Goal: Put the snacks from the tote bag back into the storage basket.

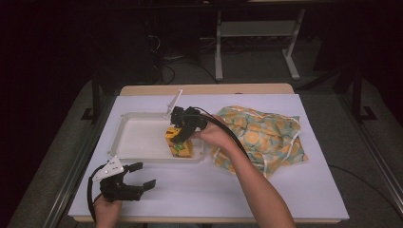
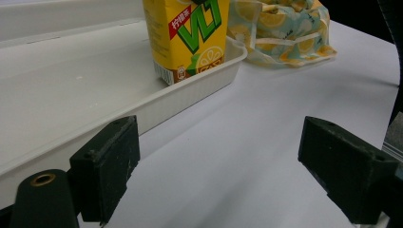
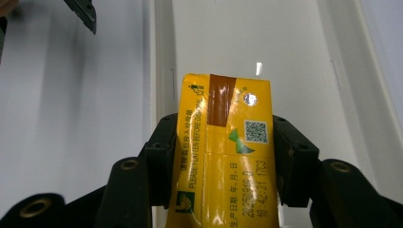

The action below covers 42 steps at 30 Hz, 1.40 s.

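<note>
The right gripper point(image 1: 179, 137) clamps the yellow drink carton point(image 1: 179, 145) from above, both pads pressed on its sides; the carton stands upright at the near right corner of the white tray point(image 1: 138, 137), long axis vertical, top up; it looks set down, though contact is hard to judge; next comes releasing cleanly. The left gripper point(image 1: 142, 176) waits wide, empty, on the table point(image 1: 285, 190).

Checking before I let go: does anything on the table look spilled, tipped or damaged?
Nothing stands out. The lemon tea carton stands upright in the white tray, clamped by the right gripper; the patterned bag lies crumpled beside the tray.
</note>
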{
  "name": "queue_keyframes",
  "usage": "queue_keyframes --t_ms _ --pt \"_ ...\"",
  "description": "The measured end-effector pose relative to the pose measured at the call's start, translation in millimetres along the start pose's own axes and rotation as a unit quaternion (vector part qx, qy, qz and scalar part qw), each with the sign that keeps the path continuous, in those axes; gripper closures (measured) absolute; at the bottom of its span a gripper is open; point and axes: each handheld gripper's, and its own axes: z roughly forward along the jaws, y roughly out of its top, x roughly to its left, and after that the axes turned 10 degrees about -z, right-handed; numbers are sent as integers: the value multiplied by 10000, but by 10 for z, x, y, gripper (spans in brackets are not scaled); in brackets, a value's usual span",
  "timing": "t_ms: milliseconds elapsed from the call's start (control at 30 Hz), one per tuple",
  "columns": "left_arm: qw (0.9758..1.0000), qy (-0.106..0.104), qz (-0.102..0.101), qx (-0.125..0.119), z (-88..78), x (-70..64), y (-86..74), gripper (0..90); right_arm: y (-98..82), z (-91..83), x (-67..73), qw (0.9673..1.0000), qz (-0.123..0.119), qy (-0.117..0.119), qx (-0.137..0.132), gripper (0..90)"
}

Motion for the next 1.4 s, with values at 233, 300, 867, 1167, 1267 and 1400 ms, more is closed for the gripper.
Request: queue_keyframes --t_ms 233,300,867,1167,1267,1400 --pt "10000 1 -12 4 -1 0 0 134 -26 48 -2 10000 -1 63 20 497" --pt "10000 0 3 12 0 -1 1 134 -27 52 1 10000 -18 62 25 496" --pt "10000 10 26 28 4 -3 2 134 -93 46 32 9999 -107 86 47 491" --pt "10000 12 34 44 6 -3 2 134 -104 42 53 9998 -190 116 16 484" --pt "10000 0 32 28 8 -5 1 134 -111 50 47 9996 -123 240 -12 472" --pt "10000 2 28 34 11 -6 1 134 -90 61 77 9995 -166 271 27 470"
